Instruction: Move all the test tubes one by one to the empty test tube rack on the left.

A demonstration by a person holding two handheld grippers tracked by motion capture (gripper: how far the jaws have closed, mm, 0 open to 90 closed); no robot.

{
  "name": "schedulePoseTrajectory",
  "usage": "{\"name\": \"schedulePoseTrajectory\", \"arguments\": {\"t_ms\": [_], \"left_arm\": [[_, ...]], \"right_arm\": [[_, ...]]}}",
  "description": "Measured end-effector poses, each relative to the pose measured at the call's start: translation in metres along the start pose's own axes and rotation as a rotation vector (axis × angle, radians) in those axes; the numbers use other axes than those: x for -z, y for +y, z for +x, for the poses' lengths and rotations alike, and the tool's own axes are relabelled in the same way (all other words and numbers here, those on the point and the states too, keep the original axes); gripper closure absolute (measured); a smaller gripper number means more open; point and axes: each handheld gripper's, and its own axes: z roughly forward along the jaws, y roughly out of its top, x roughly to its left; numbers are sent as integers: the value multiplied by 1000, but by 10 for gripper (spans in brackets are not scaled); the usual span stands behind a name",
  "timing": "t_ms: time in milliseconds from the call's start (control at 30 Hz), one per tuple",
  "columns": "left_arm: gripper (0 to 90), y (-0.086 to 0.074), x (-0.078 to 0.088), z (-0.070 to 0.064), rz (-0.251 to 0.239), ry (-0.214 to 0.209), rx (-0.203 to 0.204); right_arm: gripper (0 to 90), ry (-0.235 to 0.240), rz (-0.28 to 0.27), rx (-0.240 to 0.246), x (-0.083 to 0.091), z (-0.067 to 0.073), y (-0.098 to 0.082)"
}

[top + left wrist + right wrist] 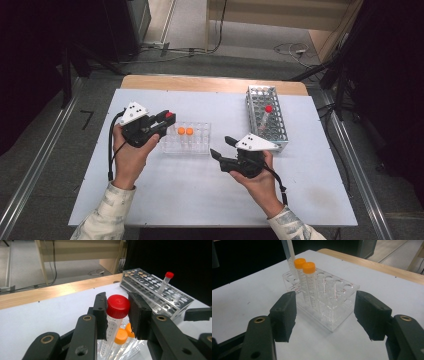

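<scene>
My left gripper (pixel 165 120) is shut on a clear tube with a red cap (pixel 118 305), gripped just under the cap. The tube hangs over the left end of a clear plastic rack (pixel 195 146); its lower part reaches down beside two orange-capped tubes (pixel 185 131) that stand in the rack. In the right gripper view that tube's body (pixel 288 250) rises behind the orange-capped tubes (pixel 309 267). My right gripper (pixel 222 147) is open near the rack's right end, its jaws wide on either side of the rack (pixel 342 302) without touching it.
A metal tube rack (pixel 280 135) stands at the back right of the white tabletop (pixel 175 195), with one red-capped tube (pixel 268 109) tilted in it. A wooden edge (pixel 210 83) runs along the table's far side. Cables lie on the floor beyond.
</scene>
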Motion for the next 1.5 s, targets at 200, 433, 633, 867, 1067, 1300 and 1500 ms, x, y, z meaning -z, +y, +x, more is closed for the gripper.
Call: {"name": "schedulePoseTrajectory", "arguments": {"t_ms": [200,433,633,867,1067,1300,1500], "left_arm": [[699,-6,-5,3,23,9,2],[694,-14,-14,6,129,-23,6],[693,-15,-15,8,158,-19,10],[638,-15,-15,10,158,-17,24],[555,-13,-12,9,125,-22,38],[330,-12,-11,13,95,-7,81],[294,-11,-9,15,79,6,98]], "right_arm": [[326,-2,1,6,0,-1,-1],[326,-7,9,5,-1,-1,-2],[326,-8,8,5,0,-1,-2],[326,-12,12,6,-1,-1,-2],[326,-32,3,0,1,-5,-2],[326,-129,-7,-7,6,-23,-2],[329,-243,-39,-36,14,-45,0]]}}
